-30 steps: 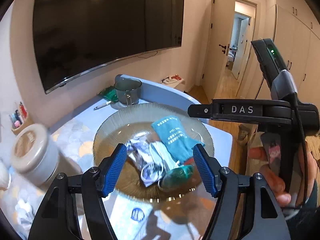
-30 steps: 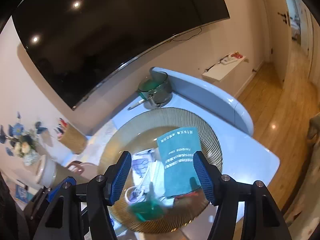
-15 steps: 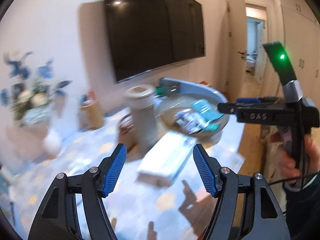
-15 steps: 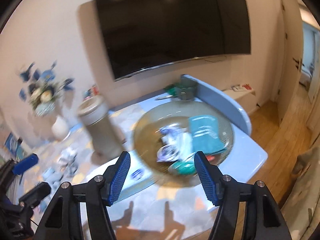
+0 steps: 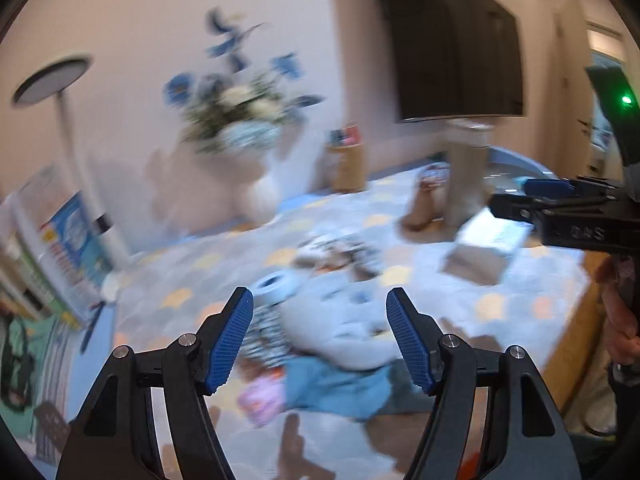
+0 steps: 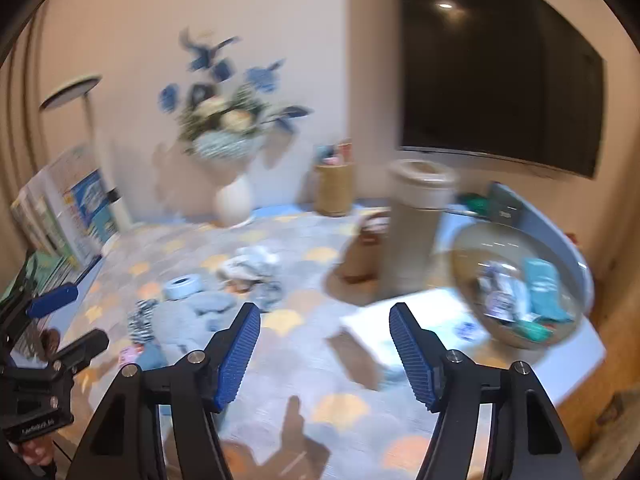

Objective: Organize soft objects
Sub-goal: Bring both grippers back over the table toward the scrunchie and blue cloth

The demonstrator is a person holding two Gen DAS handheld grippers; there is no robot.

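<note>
My left gripper (image 5: pixel 319 296) hangs open over a heap of soft things on the patterned table: a grey cloth (image 5: pixel 344 320), a blue cloth (image 5: pixel 340 388), a striped sock (image 5: pixel 264 336) and a small pink item (image 5: pixel 260 394). Nothing is between its pads. A crumpled cloth (image 5: pixel 340 252) lies further back. My right gripper (image 6: pixel 325 310) is over the table's middle, its jaws opening and empty. The same grey cloth (image 6: pixel 200 312) and striped sock (image 6: pixel 142 320) lie to its left. At the right, the glass bowl (image 6: pixel 468 248) holds a teal packet (image 6: pixel 542 284) and other pouches.
A white tape roll (image 6: pixel 184 286) sits by the heap. A tall beige canister (image 6: pixel 416 224), a white tissue pack (image 6: pixel 420 320), a pen holder (image 6: pixel 334 194) and a flower vase (image 6: pixel 234 200) stand on the table. Books lean at the left edge. Both views are blurred.
Both grippers have swung left, away from the glass bowl, toward the heap of cloths. The bowl now sits far right in the right wrist view and almost out of the left one.
</note>
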